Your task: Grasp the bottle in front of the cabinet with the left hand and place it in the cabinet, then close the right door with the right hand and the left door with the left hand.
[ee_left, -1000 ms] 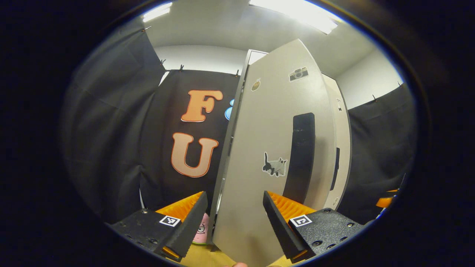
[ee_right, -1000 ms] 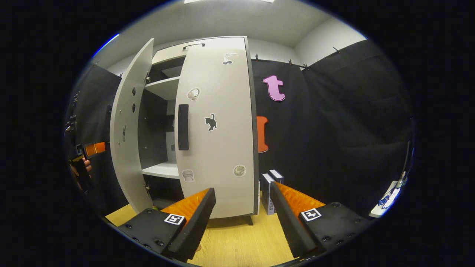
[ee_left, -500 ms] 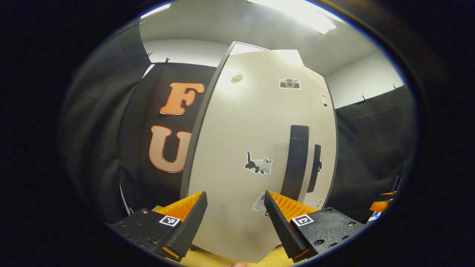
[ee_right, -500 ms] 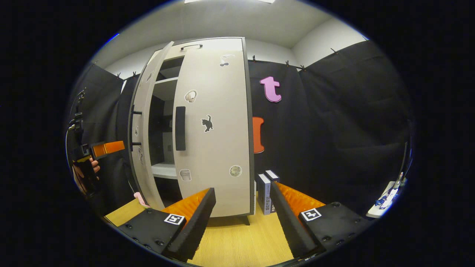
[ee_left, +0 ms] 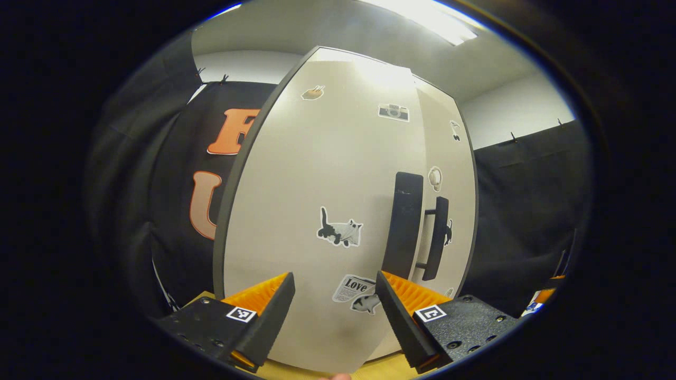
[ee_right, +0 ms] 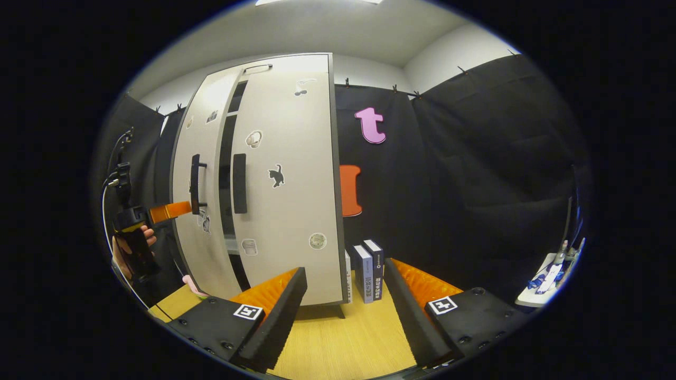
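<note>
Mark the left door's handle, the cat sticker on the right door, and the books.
Left door handle point(ee_left: 404, 224): left gripper view, mid-bar.
Cat sticker point(ee_right: 274, 176): right gripper view, body.
Books point(ee_right: 365, 273): right gripper view, spine.

From my seat the left door point(ee_left: 317, 174) reads as smooth, matt laminate with a soft sheen under the ceiling light, paper-like stickers point(ee_left: 340, 233) flat on it. Its handle point(ee_left: 404, 224) looks matt, like plastic. The desk point(ee_right: 343, 348) shows a fine wood grain, satin. I see glossy covers on the books point(ee_right: 368, 272) beside the cabinet.
</note>
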Demonstrator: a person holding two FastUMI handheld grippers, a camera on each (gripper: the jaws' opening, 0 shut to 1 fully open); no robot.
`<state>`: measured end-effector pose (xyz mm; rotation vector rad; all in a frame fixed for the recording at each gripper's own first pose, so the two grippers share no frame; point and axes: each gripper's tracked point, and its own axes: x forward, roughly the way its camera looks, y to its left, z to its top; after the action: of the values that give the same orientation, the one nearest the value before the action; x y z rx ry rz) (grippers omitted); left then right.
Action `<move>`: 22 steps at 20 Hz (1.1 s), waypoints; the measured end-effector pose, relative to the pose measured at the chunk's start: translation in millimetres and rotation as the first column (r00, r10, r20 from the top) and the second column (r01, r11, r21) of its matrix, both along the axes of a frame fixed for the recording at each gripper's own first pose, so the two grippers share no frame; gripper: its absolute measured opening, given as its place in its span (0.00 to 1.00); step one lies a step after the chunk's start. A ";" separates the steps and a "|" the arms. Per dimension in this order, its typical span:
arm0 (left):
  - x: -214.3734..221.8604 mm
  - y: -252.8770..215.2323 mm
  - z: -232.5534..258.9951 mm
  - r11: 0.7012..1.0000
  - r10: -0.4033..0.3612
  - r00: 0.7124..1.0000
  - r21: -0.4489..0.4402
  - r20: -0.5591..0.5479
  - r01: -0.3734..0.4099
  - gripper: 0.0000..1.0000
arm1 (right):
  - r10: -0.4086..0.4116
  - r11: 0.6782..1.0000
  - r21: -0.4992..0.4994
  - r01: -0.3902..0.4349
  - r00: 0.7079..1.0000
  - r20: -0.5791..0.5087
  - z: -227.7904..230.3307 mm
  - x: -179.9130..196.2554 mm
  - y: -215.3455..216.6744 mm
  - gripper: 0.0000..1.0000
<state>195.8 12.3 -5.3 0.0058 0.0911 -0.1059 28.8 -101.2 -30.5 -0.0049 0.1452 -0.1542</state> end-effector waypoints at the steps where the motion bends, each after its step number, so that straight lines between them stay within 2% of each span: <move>1: 3.5 -1.8 -2.5 1.000 0.003 1.000 0.007 -0.003 -0.002 0.94 | -0.005 1.000 -0.003 0.005 1.000 0.003 0.8 -1.0 -2.5 0.98; 7: 11.2 -19.6 -5.1 1.000 -0.008 1.000 0.027 -0.002 0.008 0.94 | -0.036 0.999 -0.006 0.036 0.999 0.010 3.0 -7.4 -17.2 0.97; 13: 6.2 -16.4 2.0 0.999 0.027 0.999 0.045 0.031 -0.028 0.94 | -0.055 0.998 -0.010 0.055 0.998 0.006 4.5 -10.8 -24.3 0.97; 19: -41.0 -16.7 32.0 0.999 0.040 0.998 0.017 0.048 -0.041 0.94 | -0.021 1.000 0.010 0.021 1.000 0.022 6.4 -1.6 -9.6 0.98; 22: -71.4 -1.0 30.9 0.996 0.089 0.995 0.001 0.035 -0.089 0.94 | -0.004 1.000 0.007 0.004 0.999 0.037 6.5 6.3 -0.1 0.97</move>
<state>124.4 11.3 25.6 0.0057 0.0560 -0.0168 35.2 -101.2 -23.9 0.0053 0.1085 -0.1579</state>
